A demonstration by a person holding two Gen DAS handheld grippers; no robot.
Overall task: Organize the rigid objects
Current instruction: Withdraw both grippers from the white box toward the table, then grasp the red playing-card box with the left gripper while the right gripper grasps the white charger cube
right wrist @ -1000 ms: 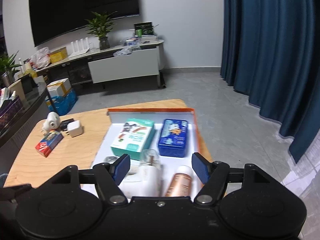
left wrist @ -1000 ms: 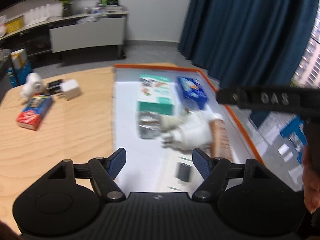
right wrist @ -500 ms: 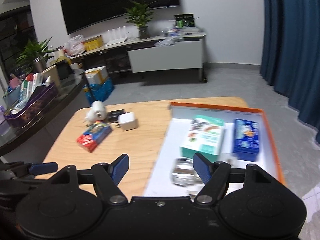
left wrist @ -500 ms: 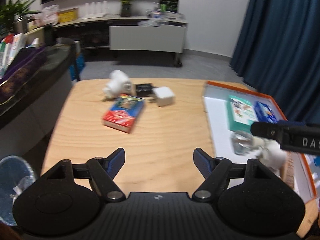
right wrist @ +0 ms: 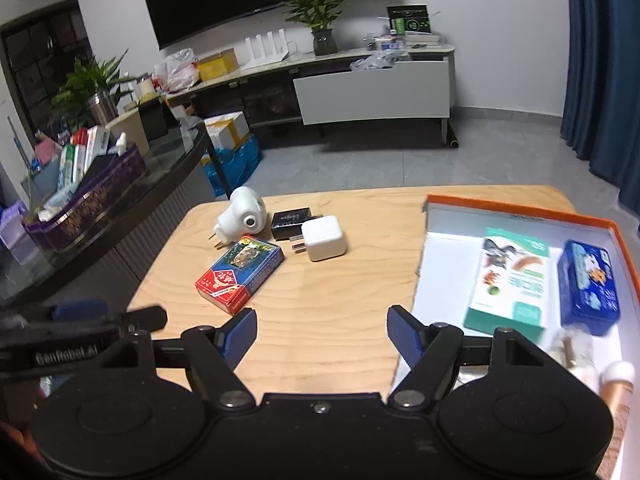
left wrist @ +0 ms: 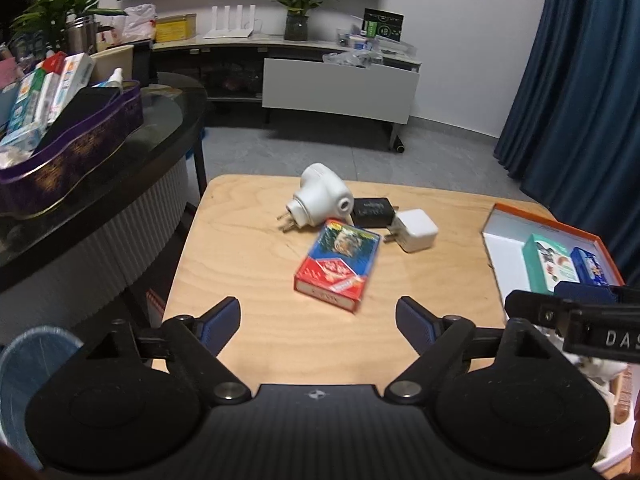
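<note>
Red-and-blue card box (left wrist: 338,265) flat on wooden table (left wrist: 256,344), both hand-held grippers empty, jaws opening

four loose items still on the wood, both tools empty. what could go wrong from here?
1. The card box, black adapter, white cube charger and round white plug sit bunched together; a wide-open left tool, jaws opening with nothing between them, may nudge a neighbour.
2. The right tool, also opening and empty, sits close beside the left one; they could collide.
3. The orange tray looks crowded at its near end.
</note>
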